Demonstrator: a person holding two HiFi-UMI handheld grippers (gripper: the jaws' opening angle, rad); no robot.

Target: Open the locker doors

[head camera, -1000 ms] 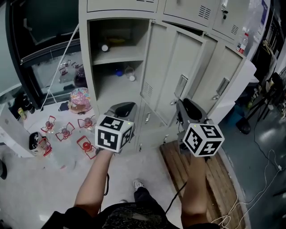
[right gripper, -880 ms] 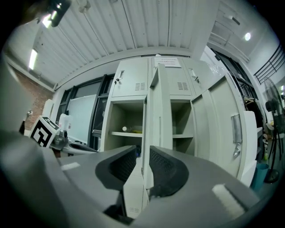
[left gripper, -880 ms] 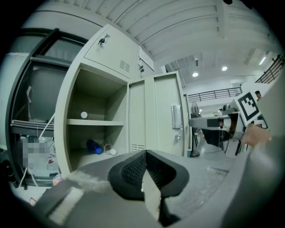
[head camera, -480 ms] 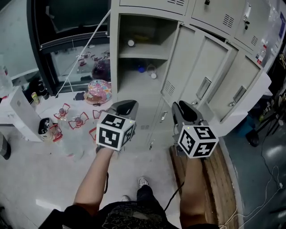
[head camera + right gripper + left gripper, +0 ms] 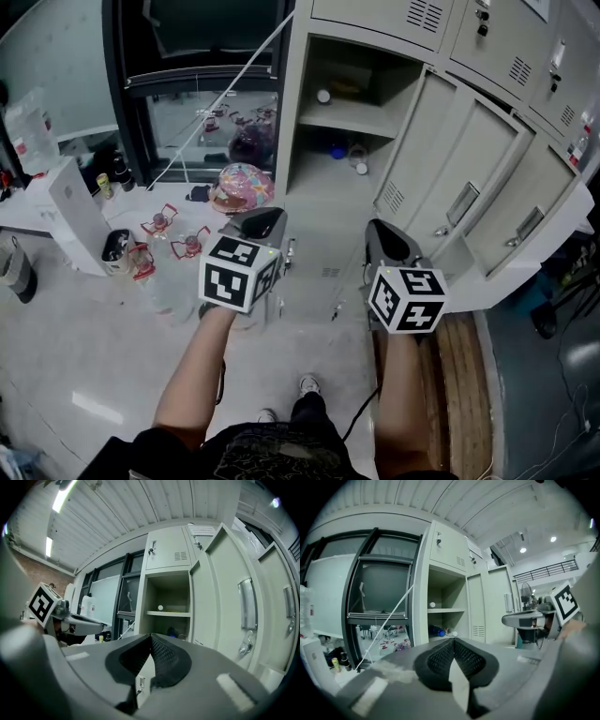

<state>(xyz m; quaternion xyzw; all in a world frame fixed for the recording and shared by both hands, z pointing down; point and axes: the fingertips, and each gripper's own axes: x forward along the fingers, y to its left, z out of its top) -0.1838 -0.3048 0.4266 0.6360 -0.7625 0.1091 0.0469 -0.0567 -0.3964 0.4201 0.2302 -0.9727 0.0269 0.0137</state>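
Observation:
The grey lockers fill the upper right of the head view. One compartment stands open, its door swung to the right, with a shelf and small items inside. The doors beside it are closed. My left gripper is shut and empty, out in front of the open compartment and well short of it. My right gripper has just been closing with nothing between its jaws. It is now shut and points toward the open door's handle without touching it.
A wooden pallet lies on the floor under my right arm. Red wire holders with bottles, a colourful domed thing and a white box sit at the left. A white cord slants across the dark window frame.
The lockers have slid to the right in the head view as both grippers moved left, away from the closed doors. More of the floor clutter at the left has come into sight.

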